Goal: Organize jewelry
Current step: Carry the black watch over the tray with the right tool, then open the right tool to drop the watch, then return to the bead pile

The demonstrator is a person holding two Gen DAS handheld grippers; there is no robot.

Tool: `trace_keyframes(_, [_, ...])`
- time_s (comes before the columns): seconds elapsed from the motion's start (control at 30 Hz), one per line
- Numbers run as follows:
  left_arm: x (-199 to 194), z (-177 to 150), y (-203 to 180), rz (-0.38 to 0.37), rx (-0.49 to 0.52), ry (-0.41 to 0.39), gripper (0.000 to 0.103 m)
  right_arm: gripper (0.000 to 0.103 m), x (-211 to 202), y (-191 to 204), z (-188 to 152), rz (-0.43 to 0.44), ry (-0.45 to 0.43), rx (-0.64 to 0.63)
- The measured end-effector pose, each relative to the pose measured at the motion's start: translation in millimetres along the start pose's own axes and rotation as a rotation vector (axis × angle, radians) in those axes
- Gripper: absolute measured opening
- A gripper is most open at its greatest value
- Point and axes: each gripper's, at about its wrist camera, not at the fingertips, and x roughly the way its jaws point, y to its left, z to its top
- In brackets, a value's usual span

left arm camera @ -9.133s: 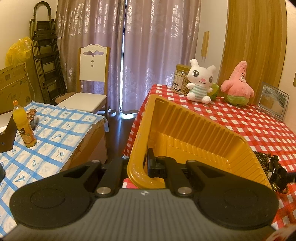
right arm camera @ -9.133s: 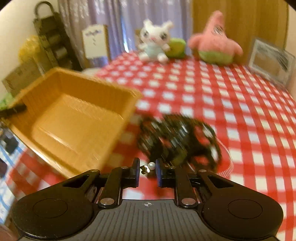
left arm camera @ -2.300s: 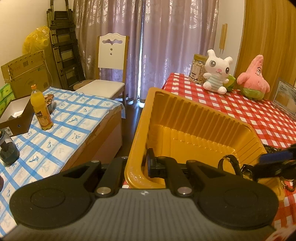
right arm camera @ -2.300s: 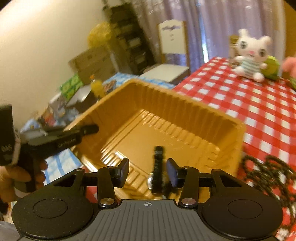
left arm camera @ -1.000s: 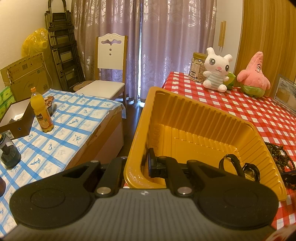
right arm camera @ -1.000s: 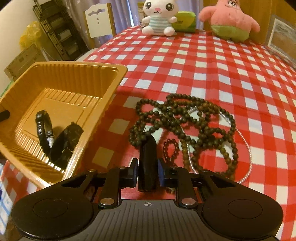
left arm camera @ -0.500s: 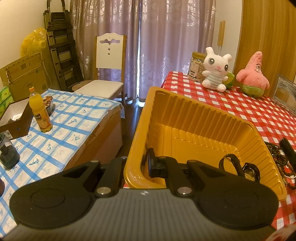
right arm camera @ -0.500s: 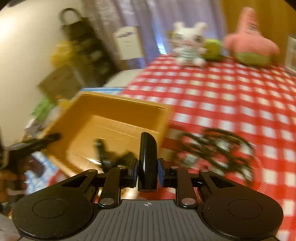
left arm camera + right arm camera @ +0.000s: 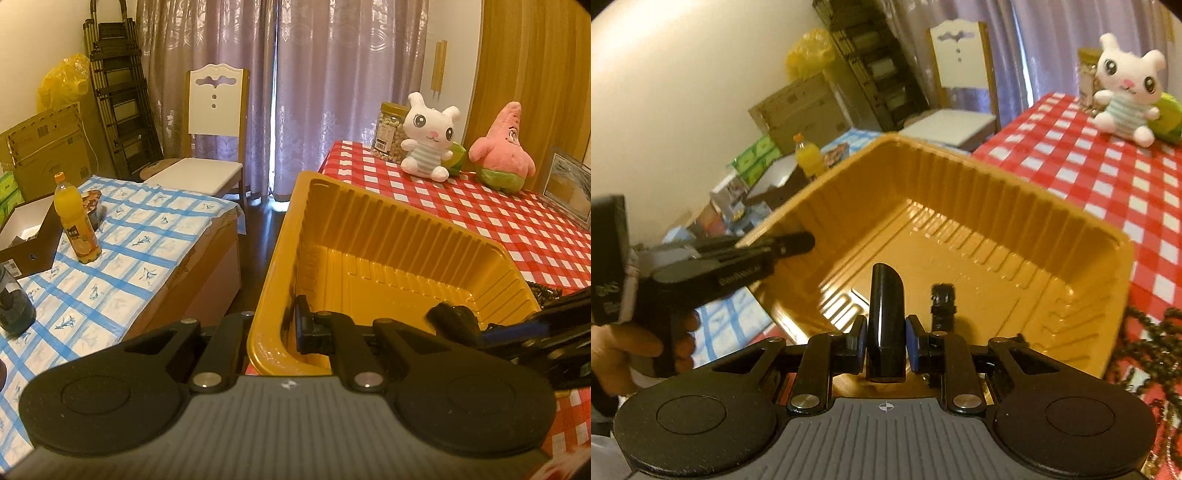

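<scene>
My left gripper (image 9: 275, 326) is shut on the near left rim of the yellow plastic tray (image 9: 406, 236), also in the right wrist view (image 9: 1052, 206), at the corner of the red checked table. My right gripper (image 9: 885, 345) is shut on a glossy black bangle (image 9: 885, 321) and holds it over the tray's near end; it shows in the left wrist view (image 9: 448, 325). A black watch strap (image 9: 943, 306) lies inside the tray beside it. A heap of dark bead necklaces (image 9: 1145, 347) lies on the cloth right of the tray.
A white rabbit plush (image 9: 428, 144), a pink star plush (image 9: 504, 147), a jar of nuts (image 9: 388, 131) and a picture frame (image 9: 569, 190) stand at the table's far side. A lower table with a blue checked cloth (image 9: 110, 266) carries an orange juice bottle (image 9: 75, 221). A white chair (image 9: 210, 147) stands behind.
My right gripper has carried the black bangle from above the bead heap leftward to over the tray. The left gripper and the tray have stayed in place.
</scene>
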Motion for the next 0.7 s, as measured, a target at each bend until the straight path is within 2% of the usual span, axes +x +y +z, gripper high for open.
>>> trace_keyframes(0.13, [0.7,-0.5,-1.7,-0.004,0.002,0.002,0.008,0.022,13.1,-2.2,2.7,0.003,0.01,0.014])
trace_keyframes(0.3, [3.2,0.5,-1.3,-0.01,0.006,0.01,0.007,0.023,10.4,-1.6,6.0,0.014,-0.021,0.041])
trace_keyframes(0.5, [5.0,1.9,1.5,-0.016,0.007,0.017,0.008,0.023,-32.6,-9.3,3.7,-0.032,-0.127,0.082])
trace_keyframes(0.7, [6.6,2.8,0.3,-0.02,0.015,0.017,0.008,0.023,-86.6,-44.1,-20.8,-0.171,-0.185,0.19])
